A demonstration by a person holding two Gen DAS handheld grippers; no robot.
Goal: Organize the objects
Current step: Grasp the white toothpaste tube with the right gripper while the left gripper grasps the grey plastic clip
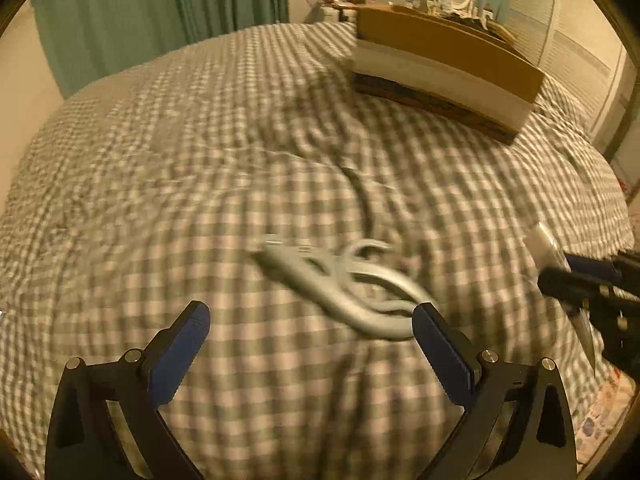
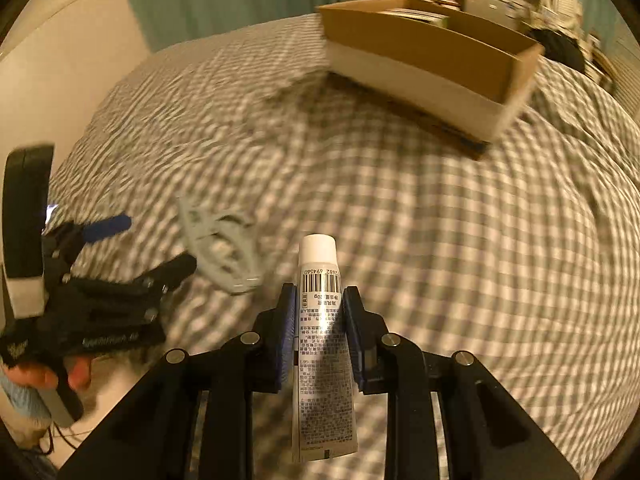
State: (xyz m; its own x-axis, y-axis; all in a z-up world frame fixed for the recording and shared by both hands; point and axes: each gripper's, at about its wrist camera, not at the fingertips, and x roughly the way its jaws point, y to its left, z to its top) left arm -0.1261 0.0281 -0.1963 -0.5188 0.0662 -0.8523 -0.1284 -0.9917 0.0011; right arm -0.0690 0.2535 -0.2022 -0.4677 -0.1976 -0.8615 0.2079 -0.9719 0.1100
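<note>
Two grippers are working over the checked bed [image 1: 200,160]. Your right gripper [image 2: 320,300] is clenching a white tube [image 2: 322,320], cap pointing forward toward the box [image 2: 432,60], which is sitting well apart at the far side of the bed. Your left gripper [image 1: 310,324] is hovering with its fingers [image 1: 192,332] spread wide and gripping nothing, just short of a grey tangled cable [image 1: 340,284] that is lying on the bed, near the tube's cap.
</note>
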